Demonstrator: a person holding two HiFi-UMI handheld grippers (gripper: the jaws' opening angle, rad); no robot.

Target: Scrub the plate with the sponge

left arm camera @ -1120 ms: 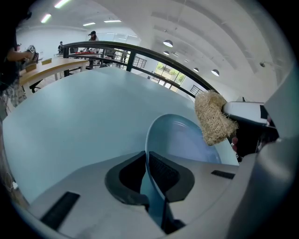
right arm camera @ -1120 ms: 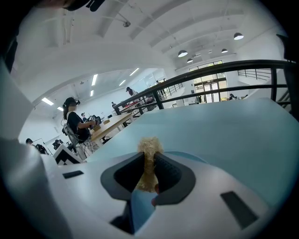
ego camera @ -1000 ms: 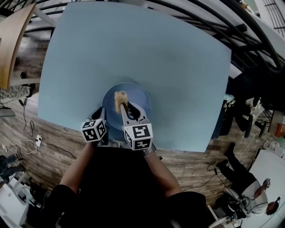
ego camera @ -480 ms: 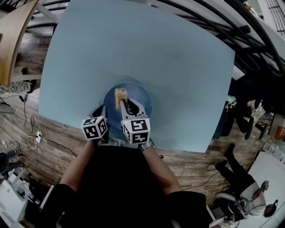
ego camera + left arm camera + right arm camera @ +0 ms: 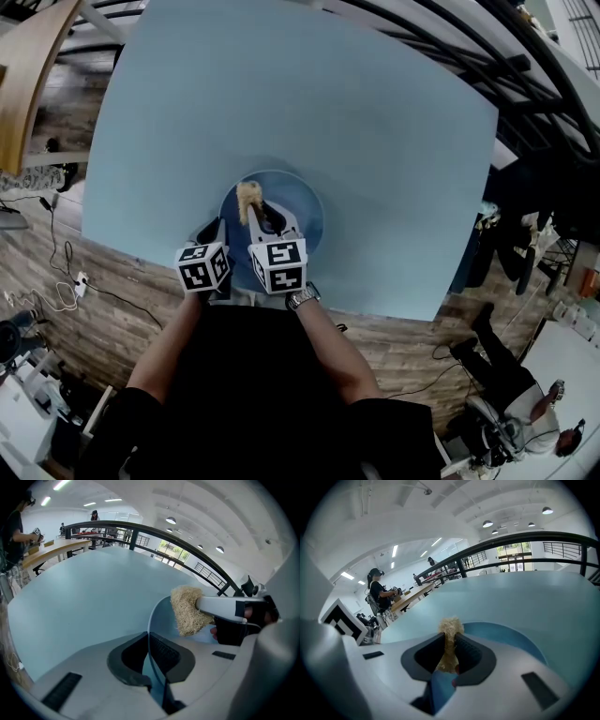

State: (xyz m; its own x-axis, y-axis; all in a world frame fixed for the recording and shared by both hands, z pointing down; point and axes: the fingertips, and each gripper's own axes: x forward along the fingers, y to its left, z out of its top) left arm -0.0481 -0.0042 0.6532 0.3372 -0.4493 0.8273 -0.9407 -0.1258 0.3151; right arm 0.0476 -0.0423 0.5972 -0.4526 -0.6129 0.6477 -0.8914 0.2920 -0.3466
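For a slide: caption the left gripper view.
Left gripper clamps the plate rim; right gripper holds the sponge over it.

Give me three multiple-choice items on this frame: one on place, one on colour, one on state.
1. Where is the sponge?
A. in a sink
B. over the plate, held by the right gripper
C. in a bucket

2. What colour is the plate?
A. blue
B. white
C. red

3. What is the left gripper doing?
A. hanging open
B. shut on the sponge
C. shut on the plate's rim

Answers:
1 B: the right gripper view shows its fingers pinching the tan sponge above the plate.
2 A: the plate reads blue in every view.
3 C: the left gripper view shows the rim running between that gripper's closed fingers.
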